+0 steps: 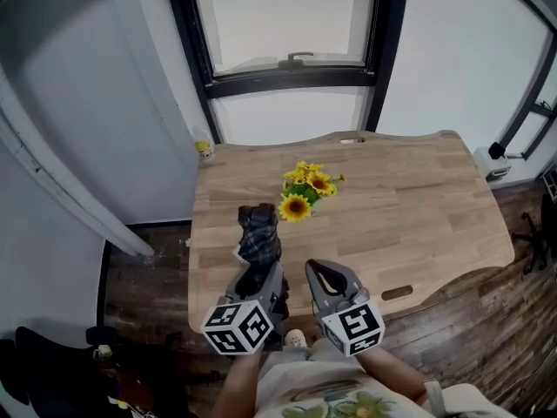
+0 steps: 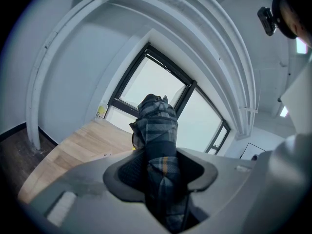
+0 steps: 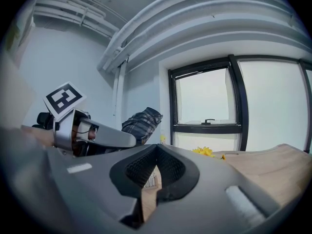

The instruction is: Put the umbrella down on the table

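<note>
The left gripper [image 1: 259,266] has its jaws clamped on the folded plaid umbrella [image 1: 258,233]. The umbrella rises out of them, and its bundled end leans forward over the table's [image 1: 418,198] near edge, held above the wood rather than lying on it. Just beside it on the table's near side, the right gripper [image 1: 320,273] has its jaws pressed together with nothing between them. A bunch of sunflowers [image 1: 305,190] lies farther in on the table, near the umbrella's tip but not touching it. From the flowers to the table's right edge there is only bare wood. Both grippers sit side by side, pointing across the table toward the window [image 1: 287,24] and tipped slightly downward.
</note>
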Motion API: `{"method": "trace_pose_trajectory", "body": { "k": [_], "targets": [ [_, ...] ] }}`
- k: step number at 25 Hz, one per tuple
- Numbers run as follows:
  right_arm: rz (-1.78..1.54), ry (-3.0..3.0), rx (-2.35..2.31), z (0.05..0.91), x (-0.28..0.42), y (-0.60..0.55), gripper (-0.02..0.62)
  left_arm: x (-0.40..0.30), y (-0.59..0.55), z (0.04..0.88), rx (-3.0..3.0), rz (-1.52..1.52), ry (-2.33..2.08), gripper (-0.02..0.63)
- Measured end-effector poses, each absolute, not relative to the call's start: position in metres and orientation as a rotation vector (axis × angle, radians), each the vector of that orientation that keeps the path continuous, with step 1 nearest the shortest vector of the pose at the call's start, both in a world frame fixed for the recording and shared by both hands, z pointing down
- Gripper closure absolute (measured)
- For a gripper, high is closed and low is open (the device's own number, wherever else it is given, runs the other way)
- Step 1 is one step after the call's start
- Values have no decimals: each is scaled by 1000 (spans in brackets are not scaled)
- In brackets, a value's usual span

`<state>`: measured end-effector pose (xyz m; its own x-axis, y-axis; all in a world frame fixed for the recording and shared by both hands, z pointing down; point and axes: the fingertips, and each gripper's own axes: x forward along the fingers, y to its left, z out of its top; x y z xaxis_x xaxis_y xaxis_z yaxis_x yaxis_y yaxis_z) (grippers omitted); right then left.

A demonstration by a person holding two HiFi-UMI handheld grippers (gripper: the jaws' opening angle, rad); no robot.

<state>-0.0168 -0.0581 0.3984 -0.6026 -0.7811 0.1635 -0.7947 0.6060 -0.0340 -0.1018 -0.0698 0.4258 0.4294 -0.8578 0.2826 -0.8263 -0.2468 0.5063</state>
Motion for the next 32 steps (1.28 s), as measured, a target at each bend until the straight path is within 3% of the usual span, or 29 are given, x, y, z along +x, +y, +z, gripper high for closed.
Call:
{"method": "trace_pose_trajectory", "body": {
  "k": [32],
  "targets": [
    [238,-2610,1318,443,-11,-105,595,-82,-106,511,1975,87,-1299,416]
  ]
}}
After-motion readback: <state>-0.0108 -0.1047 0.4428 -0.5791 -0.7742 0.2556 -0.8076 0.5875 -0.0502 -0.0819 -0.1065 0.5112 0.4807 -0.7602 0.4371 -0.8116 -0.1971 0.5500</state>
